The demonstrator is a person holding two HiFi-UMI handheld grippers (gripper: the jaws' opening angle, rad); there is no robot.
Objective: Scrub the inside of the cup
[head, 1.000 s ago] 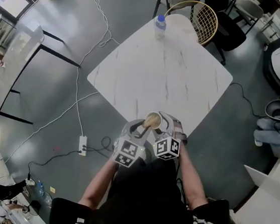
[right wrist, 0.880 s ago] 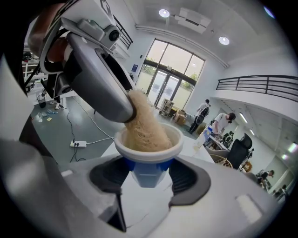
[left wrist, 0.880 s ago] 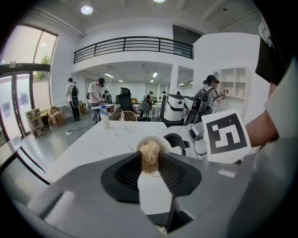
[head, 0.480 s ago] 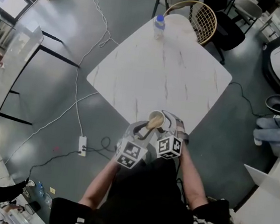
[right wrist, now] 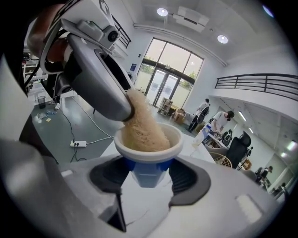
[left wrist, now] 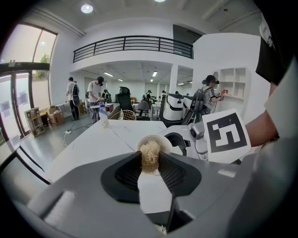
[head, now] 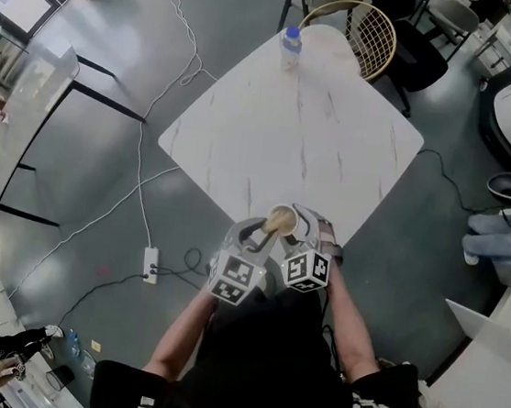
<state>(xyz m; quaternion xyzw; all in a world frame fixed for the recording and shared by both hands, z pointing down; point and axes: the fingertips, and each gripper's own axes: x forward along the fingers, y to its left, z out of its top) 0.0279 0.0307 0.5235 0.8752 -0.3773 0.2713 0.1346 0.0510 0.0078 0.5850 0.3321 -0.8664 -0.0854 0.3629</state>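
Right claw (right wrist: pixel 148 174): clenched on the blue base of the cup (right wrist: pixel 148 139), steadying it with its mouth facing the other tool.
Left claw (left wrist: pixel 150 169): clenched on a tan fibrous scrubber (left wrist: pixel 150 155), angled down so the wad reaches inside.
Cup: held over the near edge of the surface (head: pixel 292 129), between both claws.
Stage: scrubbing looks under way.

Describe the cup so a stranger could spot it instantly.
Find the white marble table; at its near corner the right gripper clamps the cup. It is blue with a white rim and stuffed with a tan scrubber, unlike the clear bottle at the far corner.
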